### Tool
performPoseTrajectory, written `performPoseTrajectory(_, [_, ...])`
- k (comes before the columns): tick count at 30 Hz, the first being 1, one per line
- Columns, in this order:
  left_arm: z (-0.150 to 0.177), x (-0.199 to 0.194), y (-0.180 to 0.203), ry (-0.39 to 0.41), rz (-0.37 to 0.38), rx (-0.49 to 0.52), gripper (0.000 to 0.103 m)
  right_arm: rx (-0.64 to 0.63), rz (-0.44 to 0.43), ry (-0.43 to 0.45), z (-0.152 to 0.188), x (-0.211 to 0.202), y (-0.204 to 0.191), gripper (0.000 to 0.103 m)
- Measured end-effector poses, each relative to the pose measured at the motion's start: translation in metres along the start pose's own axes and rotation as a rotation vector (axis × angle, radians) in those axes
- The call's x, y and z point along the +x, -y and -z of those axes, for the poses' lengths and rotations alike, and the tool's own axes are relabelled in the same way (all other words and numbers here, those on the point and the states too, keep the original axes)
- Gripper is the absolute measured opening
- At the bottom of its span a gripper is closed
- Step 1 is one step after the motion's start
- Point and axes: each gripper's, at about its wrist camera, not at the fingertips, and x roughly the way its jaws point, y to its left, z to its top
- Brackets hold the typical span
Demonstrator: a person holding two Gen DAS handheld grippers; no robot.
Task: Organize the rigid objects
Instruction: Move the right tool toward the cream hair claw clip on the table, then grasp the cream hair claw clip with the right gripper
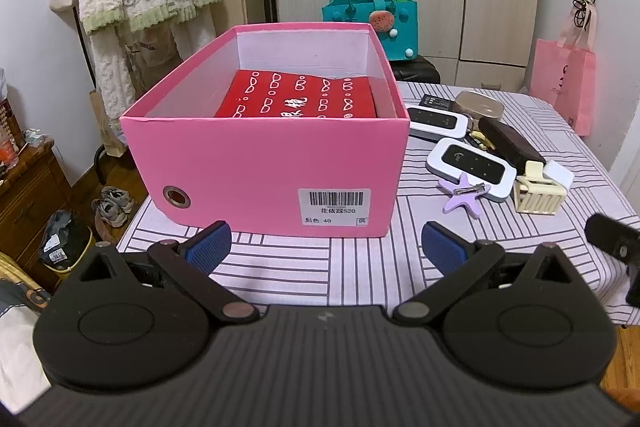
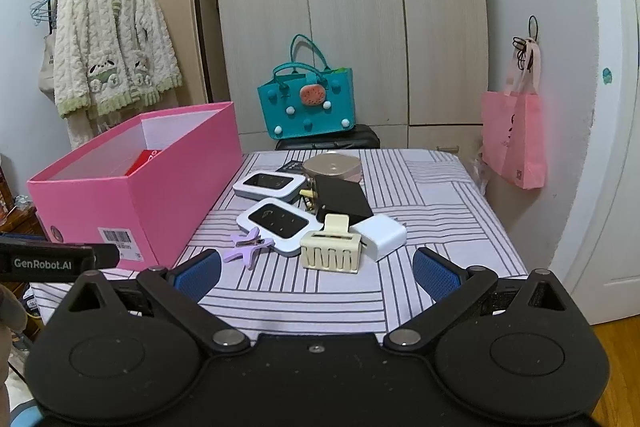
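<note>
A: What is showing on the left gripper (image 1: 326,247)?

B: Matte black linkage arms are carrying blue ribbed pads (image 1: 210,245) at the tips, silver pivot screws sitting behind them.

A: And the right gripper (image 2: 316,273)?

B: The same build; a white "GenRobot.AI" marking (image 2: 42,263) is showing beside its jaws.

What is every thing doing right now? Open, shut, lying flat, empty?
pink box: lid off, open.
red box: shut, lying inside the pink box.
cream hair claw: shut, on the table.
purple star clip: lying flat.
left gripper: open, empty.
right gripper: open, empty.
wardrobe doors: shut.
</note>
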Motion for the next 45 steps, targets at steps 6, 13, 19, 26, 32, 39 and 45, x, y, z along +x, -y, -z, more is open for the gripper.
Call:
performPoseTrajectory(6, [-0.001, 0.007, 0.001, -0.019, 0.002, 0.033, 0.101, 0.003, -0.066, -0.042, 0.005, 0.007, 0.003, 0.103])
performPoseTrajectory(13, [-0.01, -0.005, 0.003, 0.0, 0.025, 0.122, 0.1, 0.038, -0.1, 0.014, -0.004, 0.003, 0.009, 0.103])
performPoseTrajectory(19, [-0.021, 0.003, 0.0, -0.084, 0.161, 0.271, 0.1, 0.055, -0.14, 0.066, -0.008, 0.015, 0.017, 0.103])
performPoseTrajectory(26, [-0.064, -0.005, -0.026, -0.122, 0.242, 0.358, 0.1, 0.074, -0.168, -0.063, -0.008, 0.047, 0.03, 0.099])
performPoseTrajectory(32, [-0.109, 0.012, -0.045, -0.183, 0.153, 0.421, 0.099, 0.163, -0.182, -0.136, -0.017, 0.072, 0.039, 0.092])
performPoseTrajectory(39, [-0.159, 0.055, -0.086, -0.286, 0.141, 0.363, 0.09, 0.082, -0.094, -0.23, -0.026, 0.107, 0.026, 0.083])
performPoseTrajectory(45, [-0.174, 0.115, -0.115, -0.392, 0.105, 0.334, 0.069, 0.083, -0.042, -0.302, -0.025, 0.131, 0.025, 0.062])
